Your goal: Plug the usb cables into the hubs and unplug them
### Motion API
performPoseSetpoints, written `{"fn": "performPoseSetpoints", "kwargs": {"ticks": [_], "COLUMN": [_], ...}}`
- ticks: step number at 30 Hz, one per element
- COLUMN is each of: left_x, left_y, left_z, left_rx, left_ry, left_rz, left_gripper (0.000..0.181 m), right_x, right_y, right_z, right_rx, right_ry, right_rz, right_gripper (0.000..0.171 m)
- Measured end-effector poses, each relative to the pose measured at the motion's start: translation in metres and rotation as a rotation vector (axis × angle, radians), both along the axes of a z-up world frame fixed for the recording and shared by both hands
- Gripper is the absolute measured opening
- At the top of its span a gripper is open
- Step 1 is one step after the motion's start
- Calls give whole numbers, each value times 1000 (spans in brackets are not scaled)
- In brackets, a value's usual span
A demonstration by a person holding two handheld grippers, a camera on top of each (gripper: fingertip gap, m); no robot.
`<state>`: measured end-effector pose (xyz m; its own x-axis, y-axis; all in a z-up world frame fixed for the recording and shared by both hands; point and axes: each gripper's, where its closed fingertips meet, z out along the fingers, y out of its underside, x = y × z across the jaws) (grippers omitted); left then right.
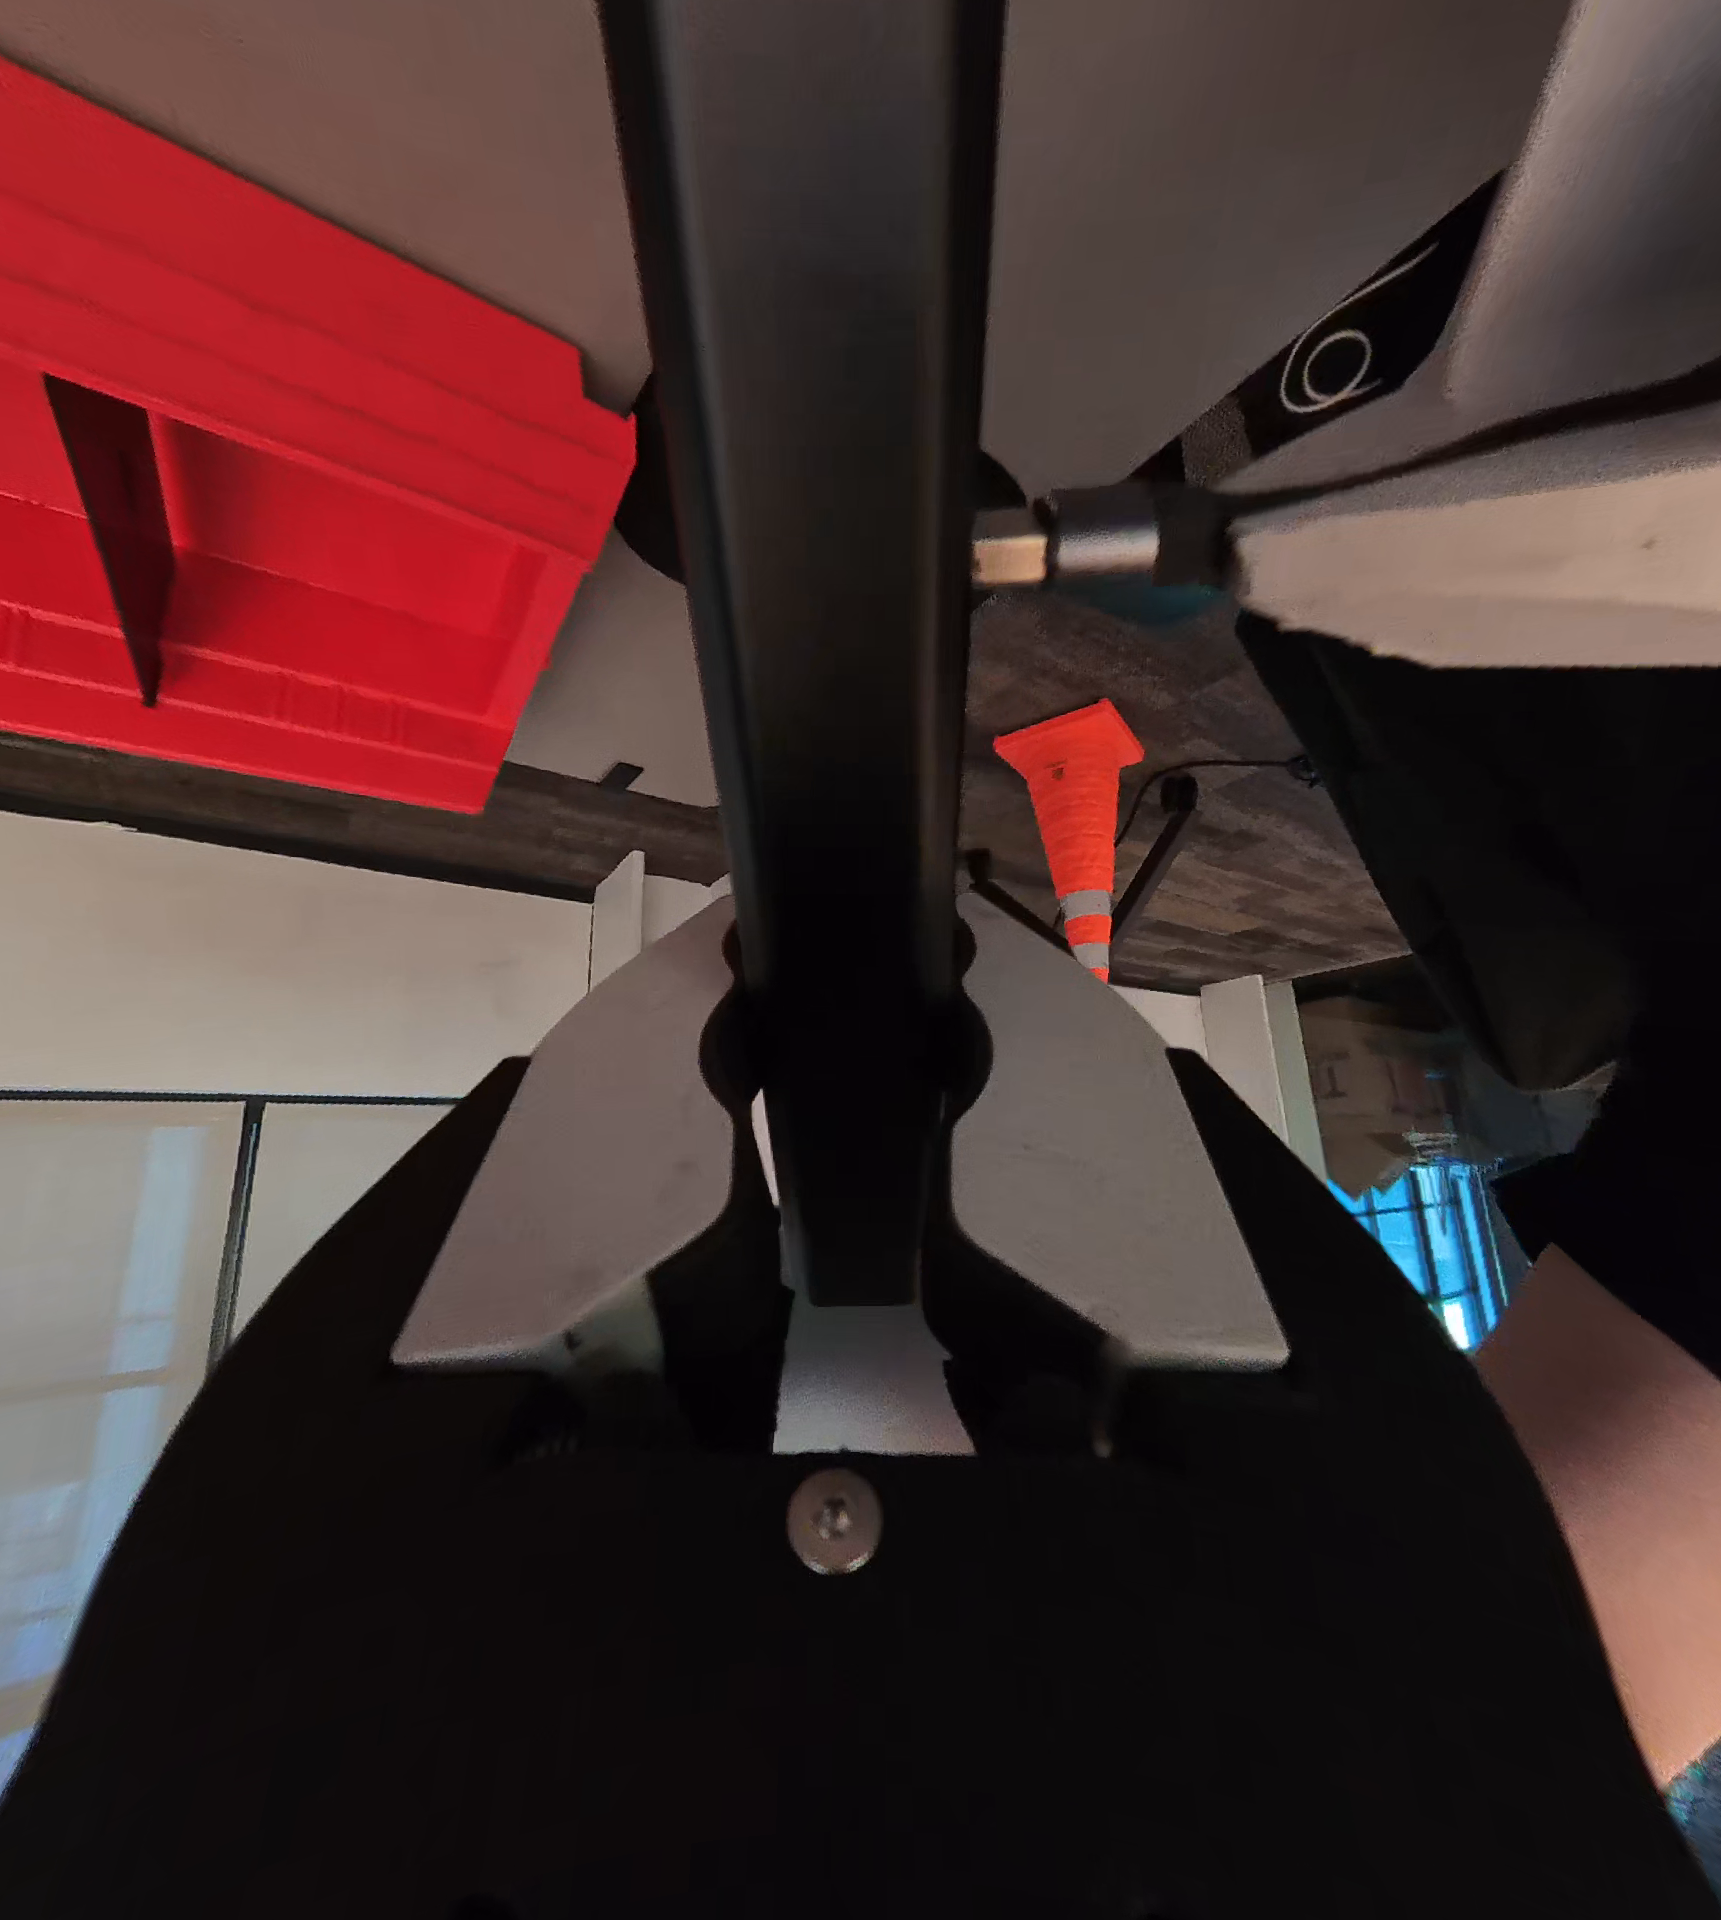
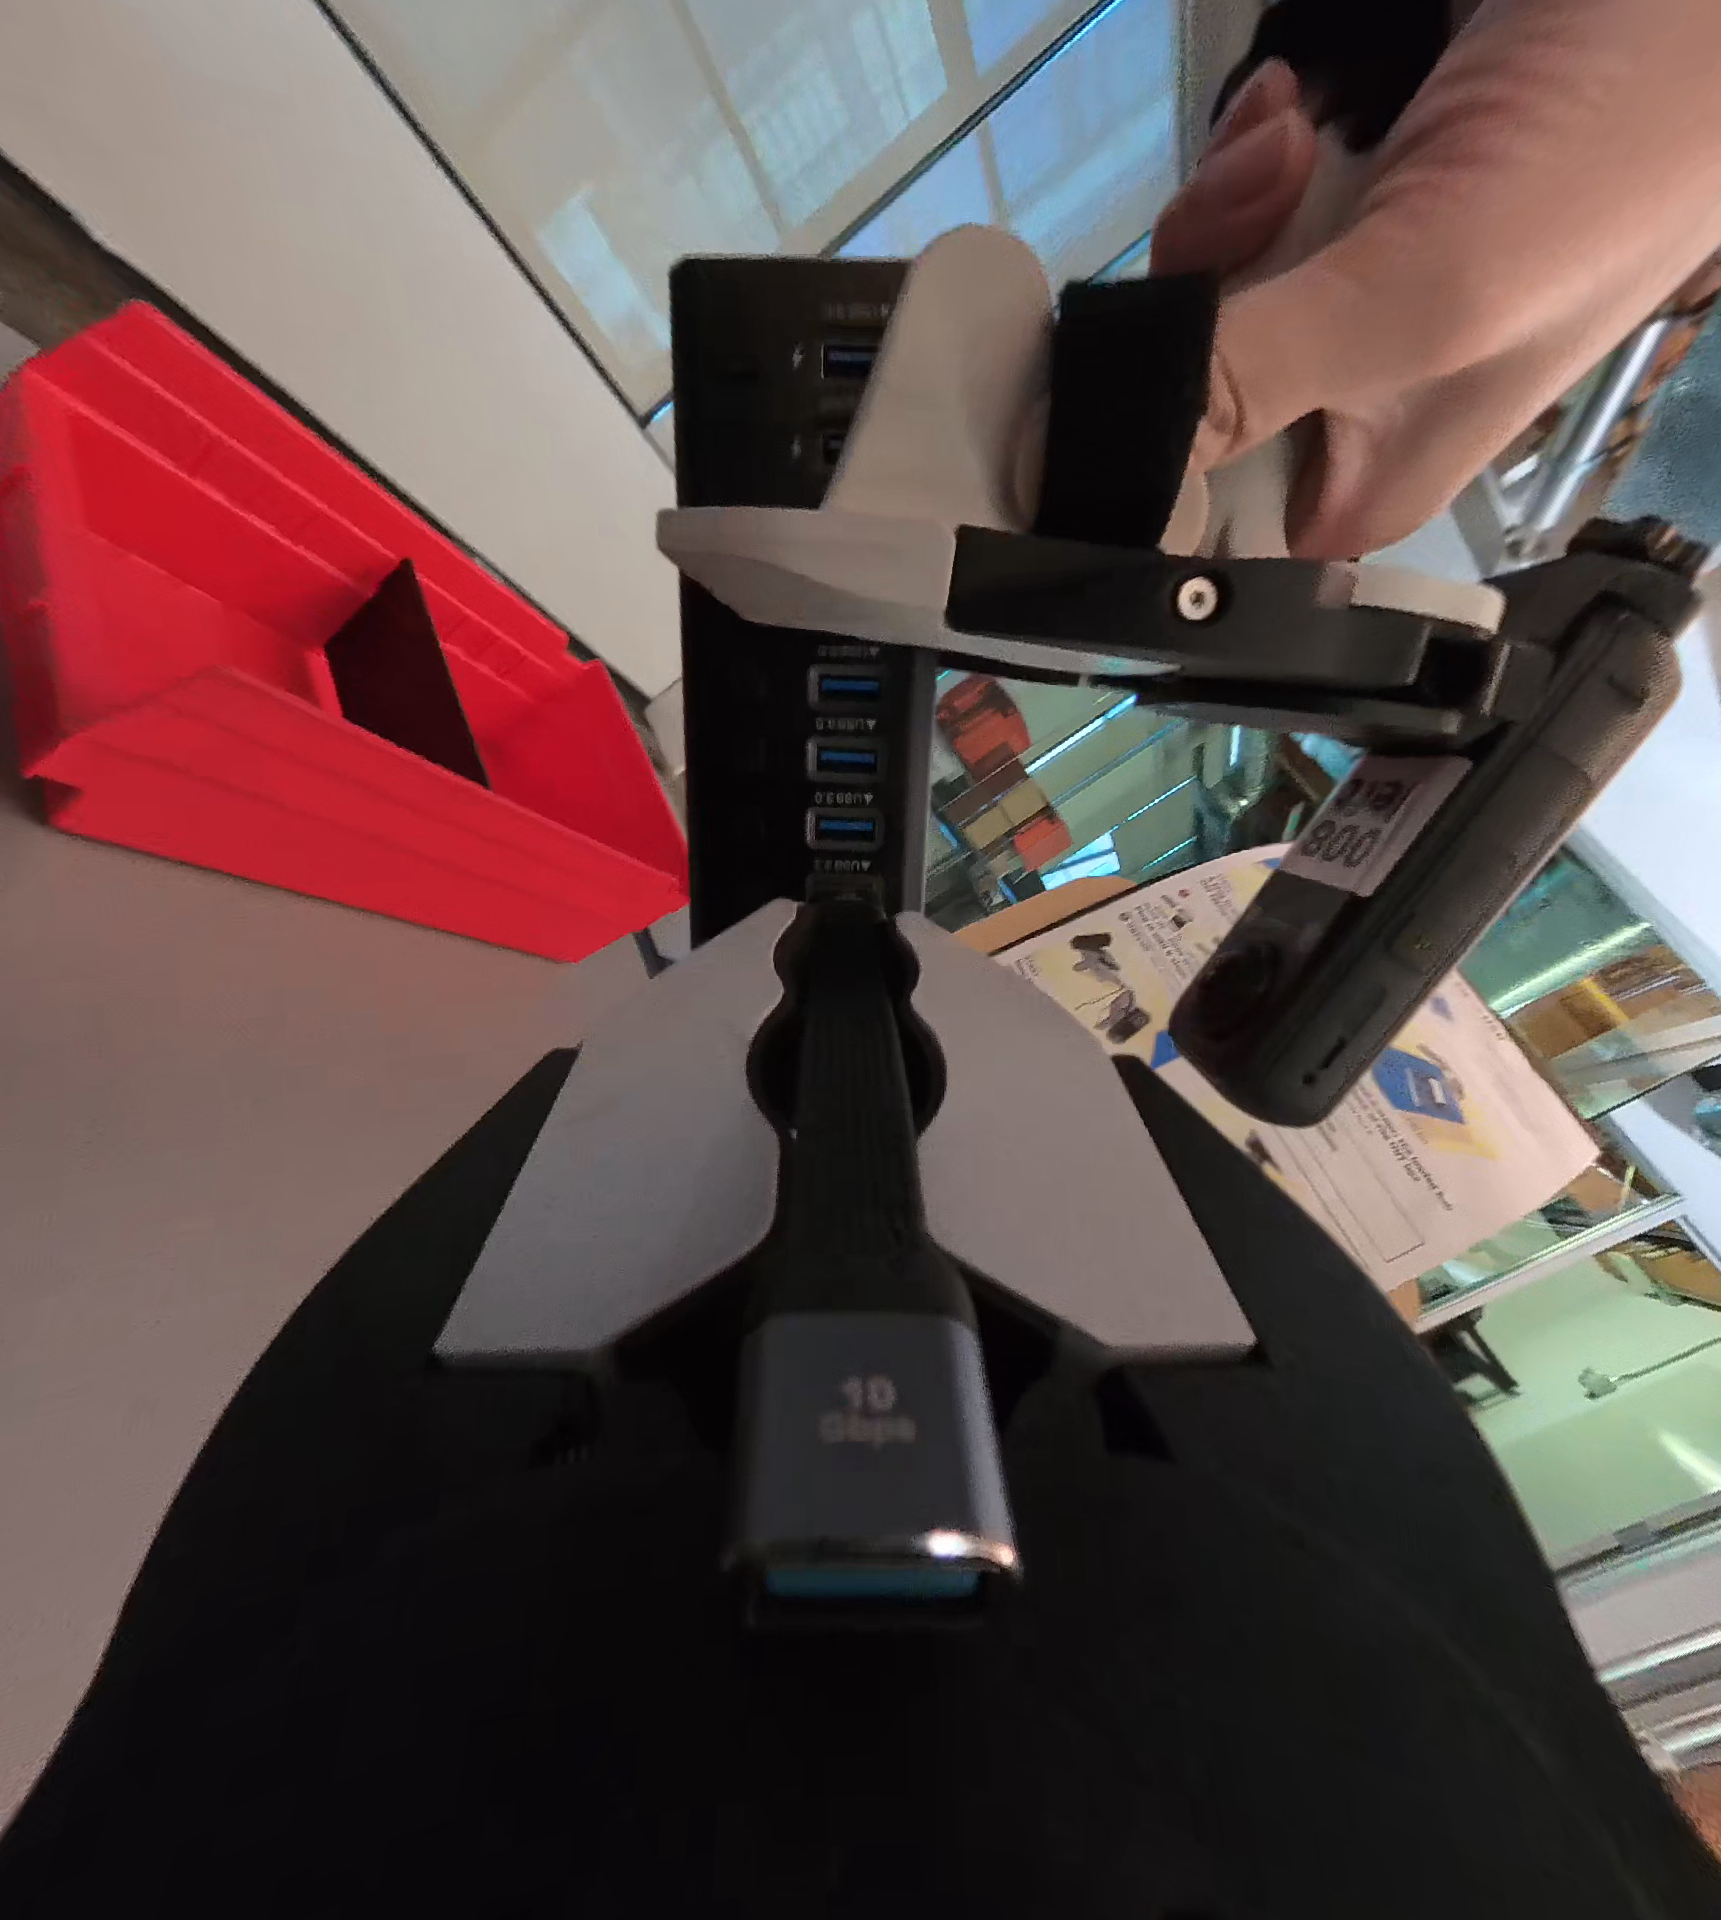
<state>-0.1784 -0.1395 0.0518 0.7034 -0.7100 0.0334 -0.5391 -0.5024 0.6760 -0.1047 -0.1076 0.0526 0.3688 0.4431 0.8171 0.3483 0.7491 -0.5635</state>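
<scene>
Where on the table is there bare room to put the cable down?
The bare white tabletop in front of the red plastic bin, left of the right gripper, is free. It is crowded around the black USB hub, where the left gripper clamps it and the short black cable meets its lowest port.

Daylight from the windows is bright; wide-angle bending at the edges, the hand motion-blurred.

White wall w/ glass panels, dark wood-pattern floor, orange cone standing on it, daylit windows, pale tabletop.
</scene>
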Motion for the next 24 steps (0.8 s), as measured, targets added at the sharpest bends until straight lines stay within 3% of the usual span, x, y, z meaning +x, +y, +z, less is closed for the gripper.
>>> {"fn": "performPoseSetpoints", "kwargs": {"ticks": [9, 14, 21, 24], "left_x": [8, 14, 10, 10], "left_y": [-6, -11, -17, -21], "left_z": [10, 5, 4, 5], "left_rx": [-19, -4, -13, -35], "left_ry": [-8, -113, -115, -98], "left_rz": [3, 21, -24, -52], "left_gripper": [30, 30, 31, 30], "right_x": [3, 7, 3, 3], "right_y": [-2, -4, -12, -17], "right_z": [5, 10, 7, 7], "right_rx": [40, 18, 152, 156], "right_ry": [53, 47, 12, -8], "right_rz": [-2, 46, 40, 127], "right_gripper": [12, 12, 12, 13]}}
